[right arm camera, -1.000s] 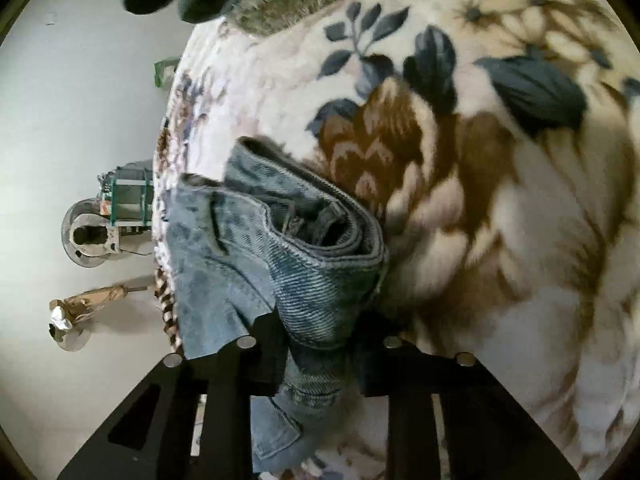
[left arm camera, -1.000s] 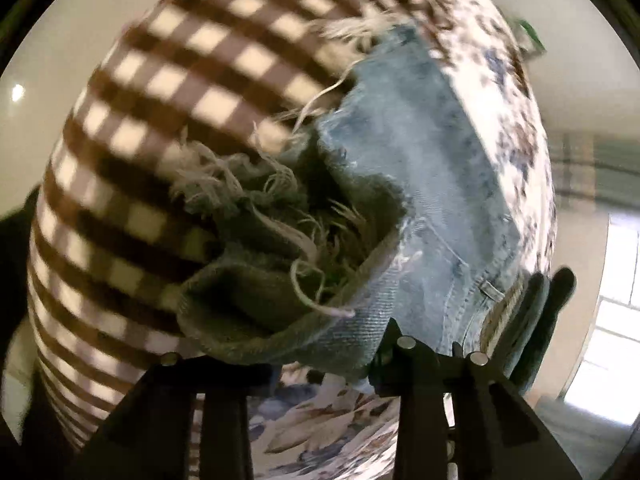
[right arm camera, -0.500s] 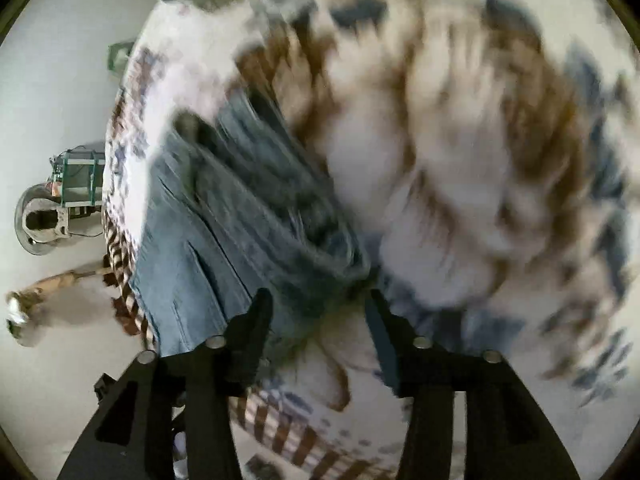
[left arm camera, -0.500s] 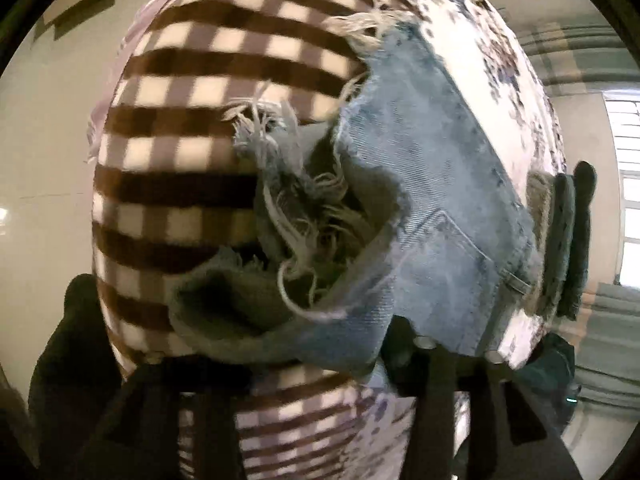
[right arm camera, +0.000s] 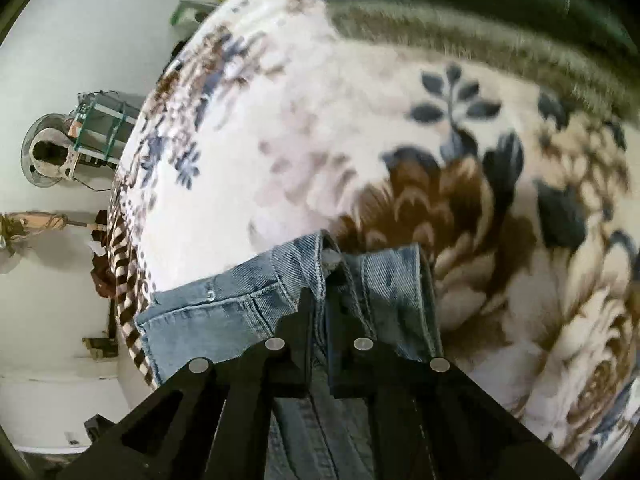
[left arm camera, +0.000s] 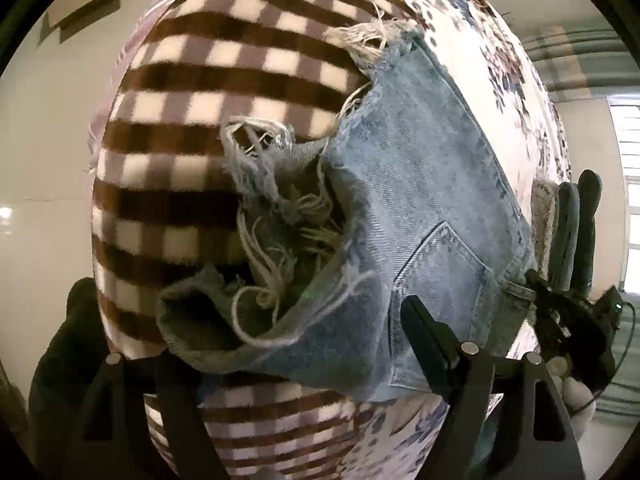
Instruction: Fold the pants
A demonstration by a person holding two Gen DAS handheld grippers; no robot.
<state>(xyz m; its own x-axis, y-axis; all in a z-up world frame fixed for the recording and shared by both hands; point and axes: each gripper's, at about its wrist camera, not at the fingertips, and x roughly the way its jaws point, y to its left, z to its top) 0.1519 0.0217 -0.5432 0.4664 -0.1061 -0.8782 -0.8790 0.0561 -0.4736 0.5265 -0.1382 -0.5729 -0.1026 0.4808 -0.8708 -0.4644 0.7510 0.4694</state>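
The light blue denim shorts [left arm camera: 424, 200] lie on the bed with the frayed leg hems [left arm camera: 272, 216] bunched toward the left wrist camera. My left gripper [left arm camera: 288, 344] is open, its jaws wide apart on either side of the frayed hem fold, which sags between them. In the right wrist view the waistband end of the shorts [right arm camera: 248, 304] lies on the floral blanket. My right gripper [right arm camera: 320, 312] is shut on the waistband, with denim pinched between its narrow jaws.
A brown-and-cream checked blanket [left arm camera: 192, 92] covers the left of the bed, and a floral blanket [right arm camera: 360, 140] covers the rest. Dark green and grey folded cloth [right arm camera: 460, 0] lies at the far edge. A fan [right arm camera: 48, 152] stands beside the bed.
My left gripper has opened wider around the frayed hem. My right gripper has closed on the waistband and drawn it back toward the camera, so the shorts lie flatter.
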